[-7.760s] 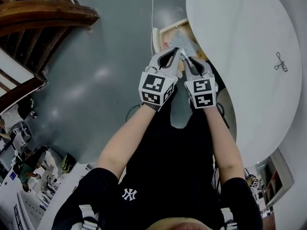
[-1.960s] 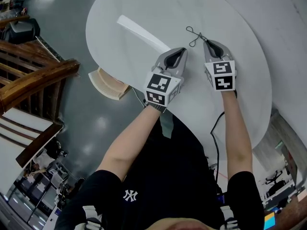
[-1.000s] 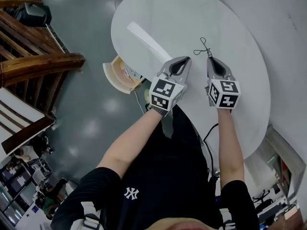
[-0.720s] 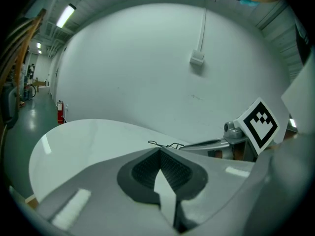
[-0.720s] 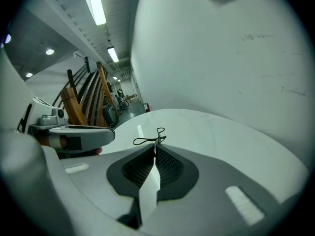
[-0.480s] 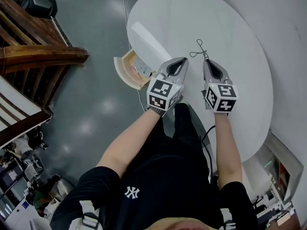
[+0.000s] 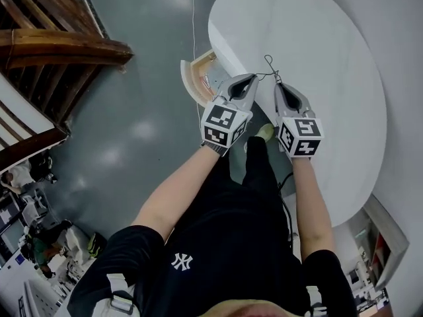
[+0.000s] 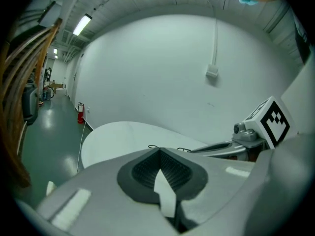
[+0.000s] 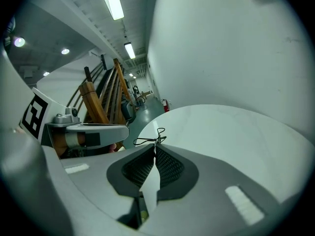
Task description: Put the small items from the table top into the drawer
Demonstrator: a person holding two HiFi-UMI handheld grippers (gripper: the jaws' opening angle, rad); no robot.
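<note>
Right hand-held gripper (image 9: pixel 155 149) clamped on wire clip (image 9: pixel 146 141) at very tip, probably for carrying to open drawer (image 7: pixel 195 78) beside worktop (image 7: pixel 330 58). Left hand-held gripper (image 8: pixel 158 151) together, empty.

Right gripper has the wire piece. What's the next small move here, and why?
Probably carry the right gripper leftward until the wire piece hangs over the open drawer, then release. Its jaws are shut on the wire, which sits above the table near its edge, short of the drawer. The left gripper is shut and empty.
</note>
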